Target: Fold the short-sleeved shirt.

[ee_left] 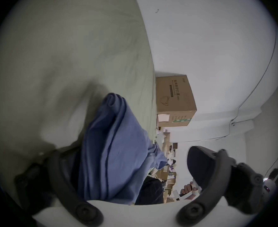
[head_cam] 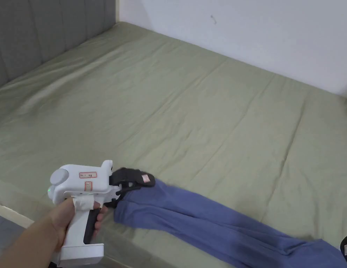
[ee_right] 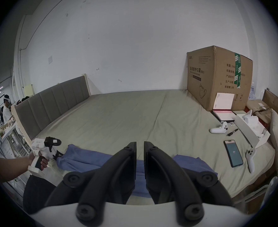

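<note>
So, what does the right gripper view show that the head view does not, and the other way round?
Right gripper view: the right gripper with tongs nearly closed, a cardboard box, a phone and a white controller on the bed. Head view: little extra, a grey floor strip. Both: the blue shirt stretched along the green sheet, the left gripper at its end, the grey headboard.

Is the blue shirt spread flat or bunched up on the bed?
Bunched up. The shirt lies as a long, creased roll across the bed, not spread flat.
</note>
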Available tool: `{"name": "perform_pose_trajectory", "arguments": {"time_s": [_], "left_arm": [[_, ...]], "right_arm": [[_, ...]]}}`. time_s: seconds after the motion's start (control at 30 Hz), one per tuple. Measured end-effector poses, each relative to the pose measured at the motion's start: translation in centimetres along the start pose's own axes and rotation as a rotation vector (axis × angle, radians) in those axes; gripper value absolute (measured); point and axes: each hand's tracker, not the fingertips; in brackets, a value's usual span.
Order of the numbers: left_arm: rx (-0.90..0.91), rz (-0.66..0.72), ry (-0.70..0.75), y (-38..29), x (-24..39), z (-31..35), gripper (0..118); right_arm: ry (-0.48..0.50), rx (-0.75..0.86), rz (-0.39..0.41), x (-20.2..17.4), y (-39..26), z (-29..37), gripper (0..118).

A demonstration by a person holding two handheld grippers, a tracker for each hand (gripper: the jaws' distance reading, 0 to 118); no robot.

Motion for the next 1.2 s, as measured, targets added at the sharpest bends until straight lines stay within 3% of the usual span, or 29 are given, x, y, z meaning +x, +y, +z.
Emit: {"name": "perform_pose_trajectory", "arguments": {"time_s": [0.03,0.07,0.1,0.13,0.17,0.3,0.4,0.47,0.67,0.73,0.83,0.93,1.07,1.1,1.17,1.2], "left_arm": [[-0.028,-0.021,0.1,-0.1,-0.1,-0.6,24],[-0.064,-0.032,0.211,-0.3,-0.1,-1.7,6],[-0.097,-0.061,0.331,-0.8,-0.7,-2.0,6],[-0.046,-0.055,0.165,-1.0,0.0,-1.6,6],[-0.034,-0.016,0.163,-0.8,0.5,-1.1,6],[0.063,-0.148,0.401,-0.1,4.6,1.5,4],[0.181,-0.195,0.514,1.3,7.7,3.9,4],[0.151,-0.269,0.62,1.3,10.1,4.1,4],[0.305,-0.525,0.849,-6.9,19.6,-2.8,4],[0.368,-0.591,0.762,-10.5,21.3,-6.6,4],[0.356,-0.611,0.772,-14.5,21.1,-14.6,4],[0.18,-0.707,0.845,-16.4,17.8,-21.7,4],[0.094,-0.669,0.815,-16.6,14.5,-23.5,5],[0.076,-0.675,0.801,-16.4,14.5,-23.1,10],[0.108,-0.696,0.711,-15.8,15.3,-20.9,48],[0.145,-0.687,0.626,-15.7,16.6,-19.2,61]], "right_arm": [[-0.006,0.004,-0.007,0.2,0.1,0.1,9],[-0.005,0.002,-0.015,0.3,0.2,0.1,9],[-0.006,0.002,-0.024,0.4,0.3,0.0,9],[-0.011,0.004,-0.028,0.4,0.3,0.1,9],[-0.015,0.004,-0.028,0.4,0.3,0.1,9],[-0.019,0.013,-0.04,0.6,0.5,0.4,9],[-0.019,0.025,-0.042,0.7,0.4,0.8,9],[-0.013,0.029,-0.051,0.7,0.3,0.9,9],[-0.004,0.045,-0.086,0.9,-0.1,1.2,9],[-0.005,0.051,-0.096,1.0,-0.4,1.3,9],[0.003,0.049,-0.118,1.5,-1.1,1.4,9],[0.004,0.047,-0.136,2.2,-1.6,2.0,9],[-0.008,0.069,-0.154,3.5,-1.4,3.2,9],[-0.007,0.071,-0.162,3.9,-1.3,3.4,9],[-0.006,0.083,-0.178,4.6,-1.2,3.7,9],[-0.006,0.084,-0.184,4.9,-1.2,3.8,9]]}}
